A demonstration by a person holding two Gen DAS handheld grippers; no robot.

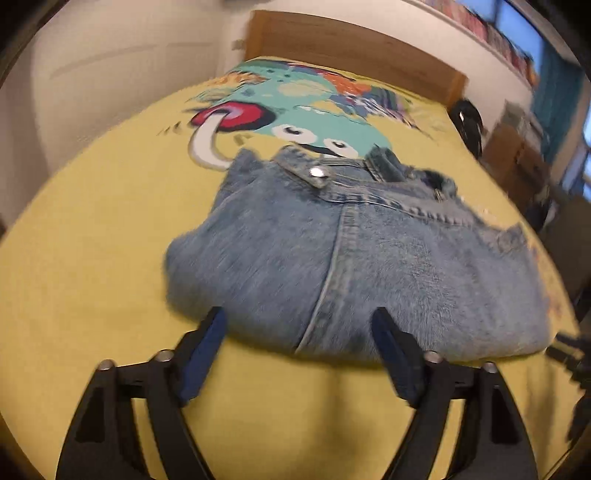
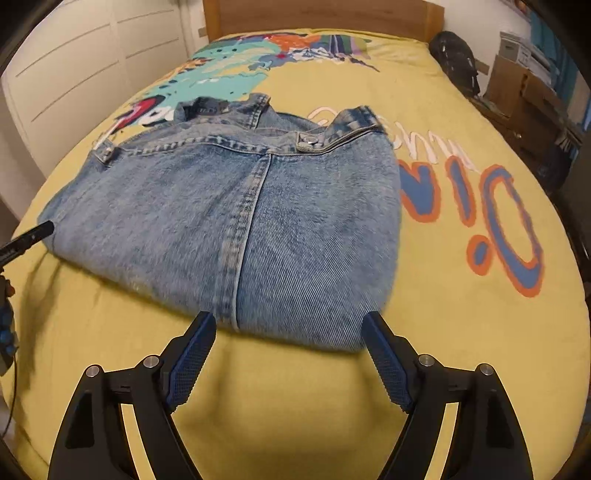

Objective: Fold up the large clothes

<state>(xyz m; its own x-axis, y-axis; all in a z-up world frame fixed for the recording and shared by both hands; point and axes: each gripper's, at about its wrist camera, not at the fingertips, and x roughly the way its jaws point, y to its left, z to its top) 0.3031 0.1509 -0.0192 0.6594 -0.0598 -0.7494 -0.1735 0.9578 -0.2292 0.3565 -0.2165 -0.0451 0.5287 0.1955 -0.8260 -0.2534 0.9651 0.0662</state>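
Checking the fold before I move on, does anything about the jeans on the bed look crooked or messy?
Mostly tidy. The folded jeans lie flat on the yellow bedspread, but the waistband end is bunched and uneven.

Folded jeans [image 2: 236, 221] lie on the bedspread [image 2: 461, 350], headboard [image 2: 321, 14] behind them.

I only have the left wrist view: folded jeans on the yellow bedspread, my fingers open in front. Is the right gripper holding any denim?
Observer: No. The right gripper is open and empty, just short of the jeans' near fold.
Operator: What's on the bedspread right of the jeans?
Observer: Big blue letters outlined in orange, uncovered.
Operator: Anything by the far right corner of the bed?
Observer: A dark bag beside the wooden headboard.
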